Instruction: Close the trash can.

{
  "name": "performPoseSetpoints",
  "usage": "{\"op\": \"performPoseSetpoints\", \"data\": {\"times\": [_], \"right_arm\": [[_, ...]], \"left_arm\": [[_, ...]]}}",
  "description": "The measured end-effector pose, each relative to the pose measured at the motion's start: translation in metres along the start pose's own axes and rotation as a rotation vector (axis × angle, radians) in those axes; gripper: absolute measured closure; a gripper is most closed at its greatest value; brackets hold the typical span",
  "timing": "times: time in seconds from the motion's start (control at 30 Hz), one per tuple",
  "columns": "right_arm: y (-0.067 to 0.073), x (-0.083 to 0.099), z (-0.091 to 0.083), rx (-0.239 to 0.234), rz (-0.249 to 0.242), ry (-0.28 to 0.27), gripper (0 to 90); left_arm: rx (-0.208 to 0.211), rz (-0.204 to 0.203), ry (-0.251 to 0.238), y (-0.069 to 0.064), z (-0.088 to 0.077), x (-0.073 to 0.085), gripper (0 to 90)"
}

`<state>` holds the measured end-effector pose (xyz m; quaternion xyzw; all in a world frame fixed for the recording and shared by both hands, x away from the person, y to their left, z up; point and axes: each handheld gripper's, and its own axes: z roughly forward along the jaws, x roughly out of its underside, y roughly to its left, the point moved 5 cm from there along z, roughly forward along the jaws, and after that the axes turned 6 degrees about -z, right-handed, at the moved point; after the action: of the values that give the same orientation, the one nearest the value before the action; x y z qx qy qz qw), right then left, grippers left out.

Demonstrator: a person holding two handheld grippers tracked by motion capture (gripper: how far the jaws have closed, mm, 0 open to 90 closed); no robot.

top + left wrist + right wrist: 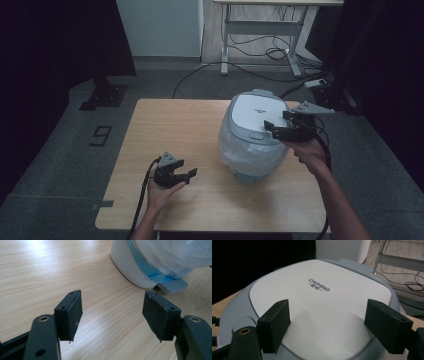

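So the white and grey rounded rice cooker sits right of centre on the light wooden desk. Right tool hovers just over its lid, jaws apart, gripping nothing. Left tool is low over the desk, jaws apart, empty too.

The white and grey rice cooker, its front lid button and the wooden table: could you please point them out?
White and grey rice cooker (257,112): high view, lid top.
Front lid button (256,135): high view, its middle.
Wooden table (170,125): high view, bare top.
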<state>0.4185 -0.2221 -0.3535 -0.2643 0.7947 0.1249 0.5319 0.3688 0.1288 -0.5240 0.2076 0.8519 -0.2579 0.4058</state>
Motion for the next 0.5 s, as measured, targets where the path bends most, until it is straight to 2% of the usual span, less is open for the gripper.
{"op": "performPoseSetpoints", "data": {"times": [0.2,0.23,0.27,0.3,0.33,0.37,0.5], "right_arm": [[-0.004,0.011,-0.03,0.022,0.004,-0.082,20.6],[-0.005,0.016,-0.041,0.026,0.004,-0.102,20.6],[-0.005,0.016,-0.041,0.026,0.004,-0.102,20.6],[-0.006,0.023,-0.052,0.021,0.009,-0.117,20.9],[-0.006,0.023,-0.052,0.021,0.009,-0.117,20.9],[-0.008,0.033,-0.061,0.018,0.015,-0.124,21.2],[-0.014,0.057,-0.076,0.032,0.027,-0.134,21.5]], "left_arm": [[-0.012,-0.013,-0.014,0.005,-0.004,0.0,32.2],[-0.015,-0.012,-0.016,0.005,-0.004,0.0,32.1],[-0.017,-0.013,-0.018,0.005,-0.005,0.001,32.1],[-0.019,-0.013,-0.017,0.005,-0.005,0.001,32.0],[-0.021,-0.012,-0.017,0.006,-0.006,0.001,32.0],[-0.024,-0.012,-0.019,0.006,-0.006,0.002,32.0],[-0.03,-0.015,-0.016,0.008,-0.006,0.003,32.0]]}}
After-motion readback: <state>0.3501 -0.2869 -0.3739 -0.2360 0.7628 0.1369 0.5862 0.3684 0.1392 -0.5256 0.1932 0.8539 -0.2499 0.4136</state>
